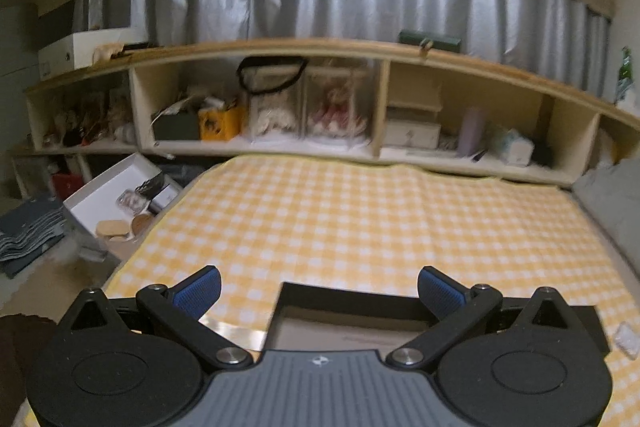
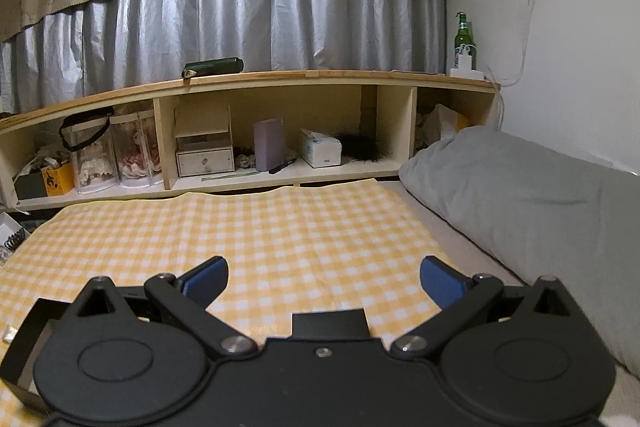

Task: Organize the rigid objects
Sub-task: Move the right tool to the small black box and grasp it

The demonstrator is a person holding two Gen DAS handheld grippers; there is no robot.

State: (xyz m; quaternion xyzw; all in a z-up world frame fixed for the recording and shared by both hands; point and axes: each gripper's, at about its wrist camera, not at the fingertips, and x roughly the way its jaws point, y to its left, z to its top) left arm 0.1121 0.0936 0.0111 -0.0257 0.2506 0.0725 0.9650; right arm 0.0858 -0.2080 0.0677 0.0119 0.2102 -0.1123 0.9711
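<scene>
Both claws stood spread wide and held nothing: the left gripper [image 1: 318, 293] hovered over a black open box [image 1: 352, 301] lying on the yellow checked cloth [image 1: 360, 219], its blue pads [image 1: 200, 291] flanking the box's far rim, its floor bare as far as could be seen. At four o'clock from that claw a small clear packet [image 1: 626, 339] lay on the cloth just beside the box. At ten o'clock, off the cloth's edge, a white tray [image 1: 108, 187] sat tilted, holding two round wooden lids [image 1: 112, 229] and some blurred small items. The right gripper [image 2: 324, 283] hung over the same cloth, with a grey pillow [image 2: 520, 207] at three o'clock. At twelve o'clock ran a wooden shelf unit [image 2: 280, 79]; its compartments held clear jars [image 2: 132, 155], a small drawer box [image 2: 205, 161], a purple block [image 2: 270, 145] and a tissue box [image 2: 320, 149], and a green bottle [image 2: 464, 41] stood on top.
</scene>
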